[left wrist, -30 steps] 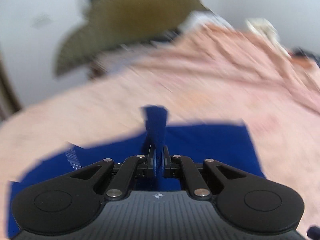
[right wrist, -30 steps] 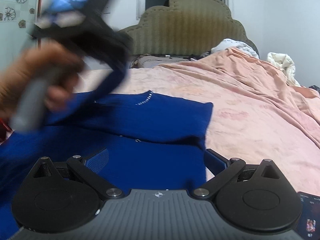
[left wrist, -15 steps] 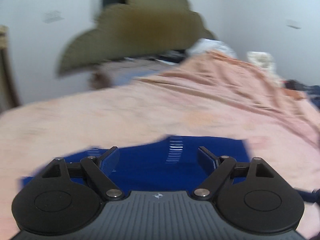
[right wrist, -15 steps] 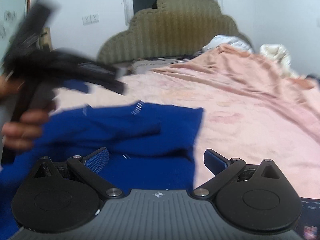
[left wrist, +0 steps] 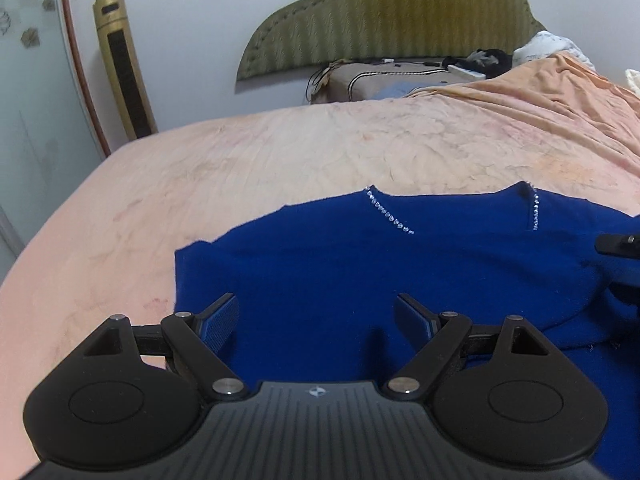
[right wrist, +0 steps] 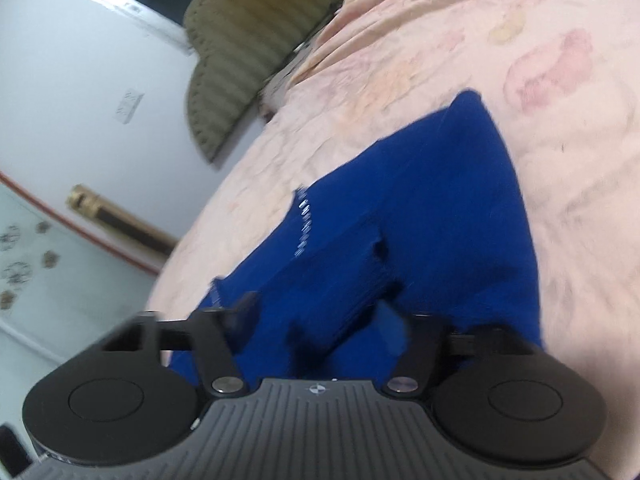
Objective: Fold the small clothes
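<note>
Blue top (left wrist: pixel 360 272) lies spread on the pink bedspread (left wrist: pixel 280 152), its beaded neckline (left wrist: pixel 390 216) toward the headboard (left wrist: pixel 392 16), and one side looks already folded in over the body, so the fold is partway along, I'd say. Left hand-held gripper (left wrist: pixel 316 316) hovers over the near-left part of the cloth with its jaws standing wide, nothing between them, the left fingertip (left wrist: pixel 220 316) just inside the garment's left edge. Over on the other side, the right hand-held gripper (right wrist: pixel 320 320) comes in steeply rolled, right down at the fabric, where a raised fold of blue (right wrist: pixel 360 276) bunches just ahead of it. Its jaws have just been closing and stand about half apart, with cloth lying between them, but the picture is smeared and I can't tell whether the pads are pressing on that fold yet. A sliver of that same gripper shows at the right edge of the left view, over the top's right side. My read: this is the moment of taking a fresh hold for the next fold. What it calls for now is a firm pinch on that right-hand edge, catching all the layers rather than just the upper one, and the left hand-held gripper dropping onto its own edge to match, so both sides lift evenly and the earlier fold doesn't slide open.
</note>
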The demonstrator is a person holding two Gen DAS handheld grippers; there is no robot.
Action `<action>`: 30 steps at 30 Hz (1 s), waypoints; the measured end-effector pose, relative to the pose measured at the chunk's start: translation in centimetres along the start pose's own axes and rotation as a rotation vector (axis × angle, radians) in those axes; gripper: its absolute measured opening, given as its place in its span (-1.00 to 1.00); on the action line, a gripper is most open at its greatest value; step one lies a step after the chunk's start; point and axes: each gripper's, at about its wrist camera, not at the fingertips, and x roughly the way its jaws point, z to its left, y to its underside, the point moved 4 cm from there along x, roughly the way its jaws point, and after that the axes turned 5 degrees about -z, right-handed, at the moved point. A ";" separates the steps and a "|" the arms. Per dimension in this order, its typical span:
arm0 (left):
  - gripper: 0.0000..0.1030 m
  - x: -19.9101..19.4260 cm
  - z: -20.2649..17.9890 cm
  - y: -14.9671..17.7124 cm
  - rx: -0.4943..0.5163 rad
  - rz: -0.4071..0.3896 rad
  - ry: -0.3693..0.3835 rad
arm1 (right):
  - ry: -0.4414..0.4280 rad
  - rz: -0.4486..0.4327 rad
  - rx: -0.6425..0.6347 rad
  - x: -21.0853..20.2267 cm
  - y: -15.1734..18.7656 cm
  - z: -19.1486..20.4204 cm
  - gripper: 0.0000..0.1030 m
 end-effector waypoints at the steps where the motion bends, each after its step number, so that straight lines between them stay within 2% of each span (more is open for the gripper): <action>1: 0.65 0.0 0.2 0.0 -0.006 0.003 -0.003 | 0.019 -0.020 -0.001 0.4 -0.2 0.1 -0.29; 2: 0.65 0.2 0.2 0.0 -0.011 0.007 -0.010 | 0.042 -0.036 -0.001 0.6 -0.3 0.1 -0.67; 3: 0.65 0.2 0.3 0.0 -0.013 0.011 -0.017 | 0.061 -0.048 0.007 0.8 -0.2 0.0 -0.81; 5: 0.65 -0.5 0.9 0.1 -0.018 0.007 -0.017 | 0.072 -0.077 0.014 0.5 -0.3 -0.1 -0.82; 8: 0.65 -0.7 1.4 0.2 -0.023 -0.005 -0.021 | 0.125 -0.168 -0.083 -2.3 0.0 0.5 -0.83; 10: 0.65 0.0 1.5 0.4 -0.022 0.024 -0.026 | 0.161 -0.223 -0.118 -4.2 -0.3 0.2 -0.83; 11: 0.65 0.6 1.4 0.7 -0.020 0.050 -0.027 | 0.185 -0.229 -0.131 -4.4 -0.5 0.0 -0.81; 12: 0.65 1.0 1.4 0.9 -0.018 0.066 -0.028 | 0.213 -0.203 -0.154 -4.1 -0.5 -0.3 -0.66; 14: 0.65 1.1 1.4 1.3 -0.005 0.068 -0.051 | 0.262 -0.138 -0.156 -3.1 -0.5 -1.3 -0.56; 16: 0.65 0.6 1.5 1.5 0.004 0.036 -0.068 | 0.281 -0.206 -0.150 -4.7 -0.4 -1.4 -0.49; 17: 0.65 0.5 1.5 1.6 0.018 0.025 -0.078 | 0.304 -0.256 -0.186 -5.4 -0.5 -0.9 -0.47; 18: 0.65 0.6 1.4 1.8 0.041 0.032 -0.100 | 0.323 -0.299 -0.240 -6.0 -0.4 -0.2 -0.36; 19: 0.65 0.8 1.4 1.9 0.053 0.051 -0.114 | 0.315 -0.306 -0.285 -5.9 -0.3 0.4 -0.30; 22: 0.65 0.0 1.4 2.0 0.037 0.064 -0.096 | 0.234 -0.218 -0.336 -4.0 -0.1 1.1 -0.09; 23: 0.65 -0.3 1.4 2.1 0.039 0.064 -0.090 | 0.246 -0.182 -0.361 -3.1 0.1 1.0 -0.08; 25: 0.65 -0.9 1.3 2.5 0.048 0.070 -0.095 | 0.367 -0.149 -0.413 -2.1 0.4 0.3 -0.11; 27: 0.65 -1.5 1.1 3.0 0.053 0.078 -0.088 | 0.435 -0.201 -0.408 -3.4 0.4 0.1 0.01; 28: 0.65 -1.6 1.0 3.3 0.055 0.085 -0.084 | 0.441 -0.227 -0.412 -4.1 0.4 0.5 0.03; 30: 0.65 -1.6 0.7 3.9 0.055 0.100 -0.080 | 0.393 -0.247 -0.460 -5.2 0.9 1.5 0.29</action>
